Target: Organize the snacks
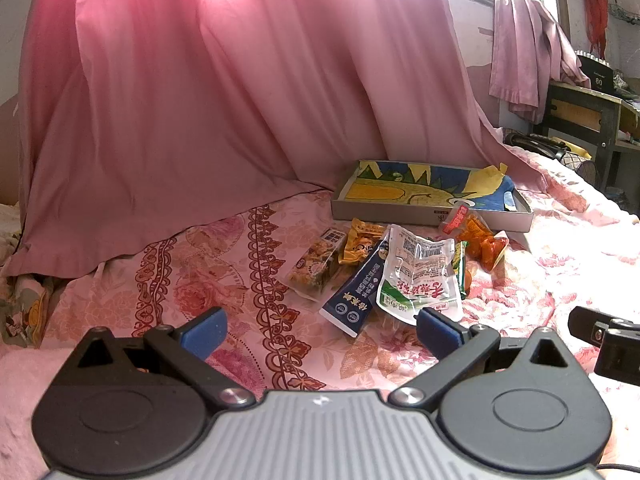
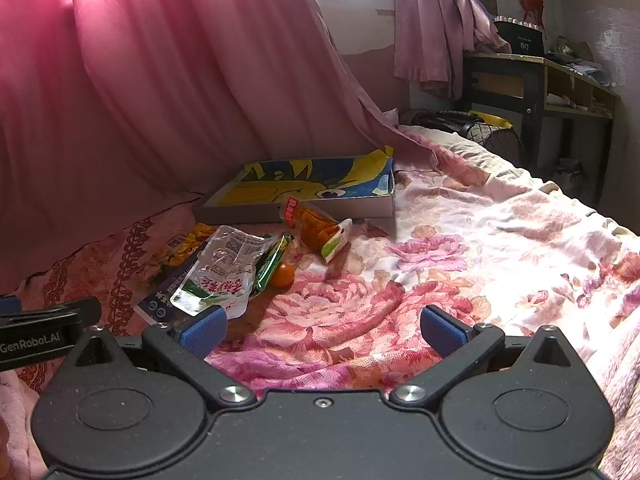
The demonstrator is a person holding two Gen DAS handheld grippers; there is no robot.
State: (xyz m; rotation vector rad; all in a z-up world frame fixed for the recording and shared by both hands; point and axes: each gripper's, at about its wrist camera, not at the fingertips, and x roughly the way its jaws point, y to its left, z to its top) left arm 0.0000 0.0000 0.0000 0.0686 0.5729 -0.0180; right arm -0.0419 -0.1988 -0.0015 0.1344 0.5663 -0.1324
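Note:
A pile of snack packets lies on the floral bedspread: a white-green pouch, a dark blue packet, a clear packet of yellow snacks, a yellow packet, an orange packet, a green bar and a small orange fruit. Behind them is a shallow cardboard box with a yellow-blue picture inside. My left gripper is open and empty, just short of the pile. My right gripper is open and empty, right of the pile.
A pink curtain hangs down onto the bed behind the box. A wooden desk with clutter stands at the far right, past the bed's end. A dark bag lies at the bed's far end.

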